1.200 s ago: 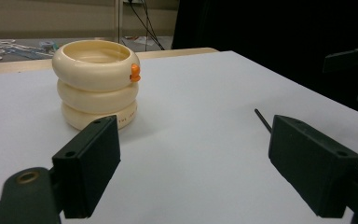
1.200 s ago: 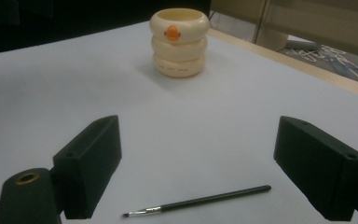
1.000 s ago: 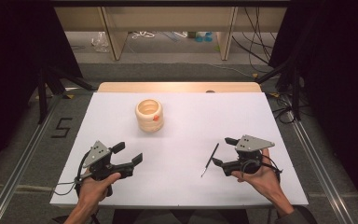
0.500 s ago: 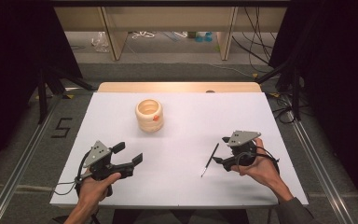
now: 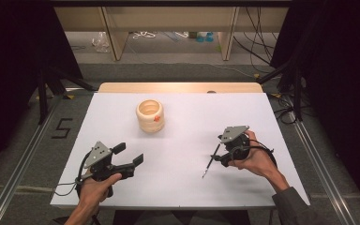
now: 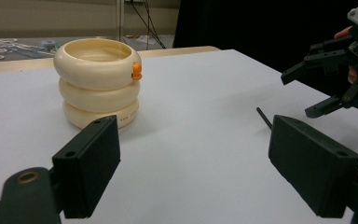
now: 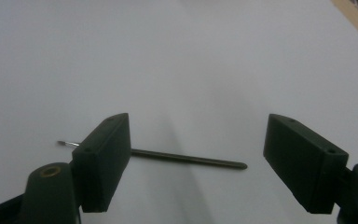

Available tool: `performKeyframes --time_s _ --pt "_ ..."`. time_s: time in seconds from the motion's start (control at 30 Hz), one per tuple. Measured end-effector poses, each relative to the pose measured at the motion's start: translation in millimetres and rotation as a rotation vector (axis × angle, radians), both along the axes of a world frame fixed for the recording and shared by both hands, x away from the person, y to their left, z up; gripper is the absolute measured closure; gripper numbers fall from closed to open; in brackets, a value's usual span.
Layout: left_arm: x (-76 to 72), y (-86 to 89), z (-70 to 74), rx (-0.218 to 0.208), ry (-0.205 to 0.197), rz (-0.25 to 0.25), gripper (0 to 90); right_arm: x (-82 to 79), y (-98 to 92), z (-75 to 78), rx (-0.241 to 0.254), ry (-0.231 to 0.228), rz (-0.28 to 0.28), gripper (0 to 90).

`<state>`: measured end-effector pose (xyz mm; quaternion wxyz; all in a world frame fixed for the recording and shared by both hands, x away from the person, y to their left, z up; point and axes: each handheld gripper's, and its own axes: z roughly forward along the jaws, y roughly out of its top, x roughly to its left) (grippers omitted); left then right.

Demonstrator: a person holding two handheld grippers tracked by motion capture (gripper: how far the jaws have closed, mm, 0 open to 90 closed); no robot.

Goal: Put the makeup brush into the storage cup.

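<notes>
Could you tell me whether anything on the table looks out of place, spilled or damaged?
Nothing stands out. The cream ribbed container stands upright and intact, the thin dark rod lies flat on the white table, and nothing is spilled. Both grippers, left and right, are open.

White tabletop point(image 5: 183, 187) with wooden far edge; beyond it a wooden shelf frame point(image 5: 115, 33), loose cables point(image 5: 258, 33) on the floor, "5" marking point(image 5: 62, 128) at left.

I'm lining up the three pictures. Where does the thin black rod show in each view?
High view: rod lies right of centre, just left of the right tongs.
Left gripper view: its end at right, above the near right jaw.
Right gripper view: lower middle, lying crosswise.
Shared landmark: white table.
</notes>
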<state>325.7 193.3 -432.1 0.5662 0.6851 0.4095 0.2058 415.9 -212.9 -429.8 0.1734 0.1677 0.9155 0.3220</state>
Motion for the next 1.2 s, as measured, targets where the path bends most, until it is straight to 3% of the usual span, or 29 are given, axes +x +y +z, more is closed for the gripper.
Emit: performKeyframes --time_s 0.03,0.23,0.47,0.77,0.9,1.17,1.2 --pt "0.1 0.2 0.1 -0.002 0.001 0.001 15.9 1.8 -0.1 -1.0 -0.012 -0.017 0.010 24.5" --pt "-0.1 0.6 0.3 -0.003 0.004 0.007 15.9 6.4 1.1 -3.5 -0.033 0.030 0.031 25.7" --pt "0.4 1.4 0.5 -0.002 -0.002 0.008 15.9 11.3 -0.4 -7.1 -0.098 0.059 0.106 25.7" --pt "0.4 0.9 0.2 0.001 0.003 0.010 15.9 20.0 -0.3 -3.3 -0.100 0.079 0.154 25.6" --pt "0.8 1.4 0.2 0.000 0.000 0.010 15.9 24.7 2.2 -5.2 -0.132 0.091 0.177 26.1" --pt "0.5 1.3 0.4 0.000 -0.001 0.009 15.9 30.9 13.1 -12.5 -0.187 0.132 0.217 25.8" --pt "0.4 1.4 0.5 0.000 -0.002 0.008 15.9 31.5 13.7 -14.3 -0.197 0.154 0.225 25.5"
